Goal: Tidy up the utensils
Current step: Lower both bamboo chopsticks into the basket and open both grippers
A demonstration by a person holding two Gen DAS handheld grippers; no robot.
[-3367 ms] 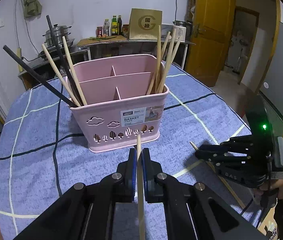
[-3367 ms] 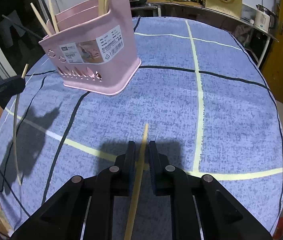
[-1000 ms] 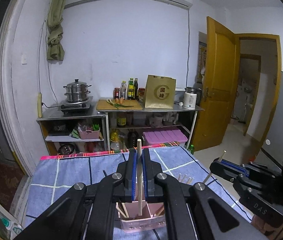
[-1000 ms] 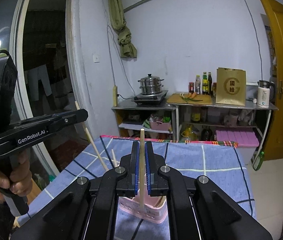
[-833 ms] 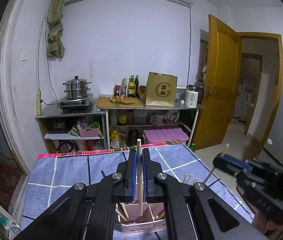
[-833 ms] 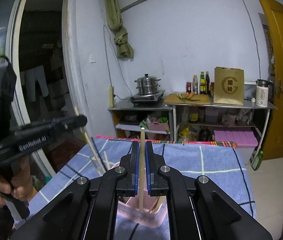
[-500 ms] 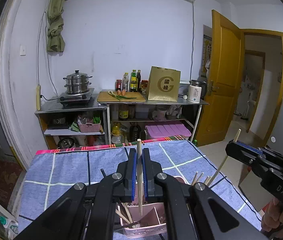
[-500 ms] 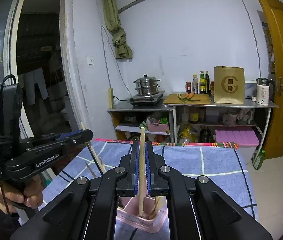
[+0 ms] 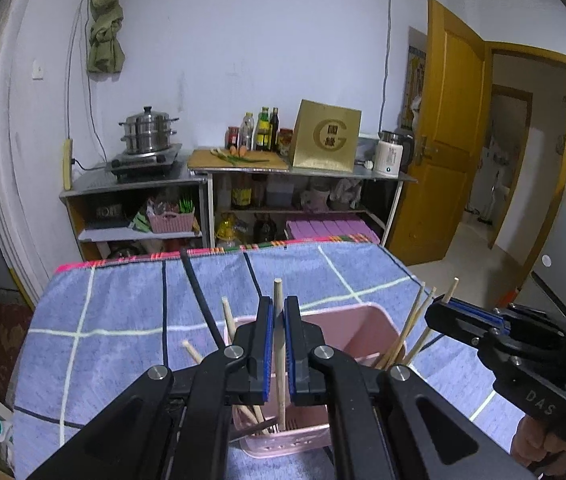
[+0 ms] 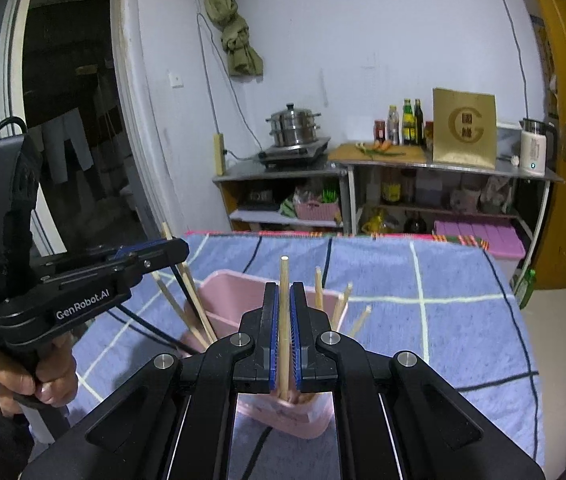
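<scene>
A pink utensil basket stands on the blue checked tablecloth, with several wooden chopsticks and a black one in it. My left gripper is shut on a wooden chopstick, held upright with its lower end inside the basket. My right gripper is shut on another wooden chopstick, upright, its lower end in the basket. The right gripper shows in the left wrist view at the basket's right side; the left gripper shows in the right wrist view at its left.
Beyond the table's far edge stands a metal shelf unit with a steamer pot, bottles, a gold paper bag and a kettle. A yellow door stands open at the right. A dark doorway is at the left.
Both grippers have dropped lower toward the basket with their chopsticks. The chopsticks' lower ends now sit deeper in the basket, which shows larger in both views.
</scene>
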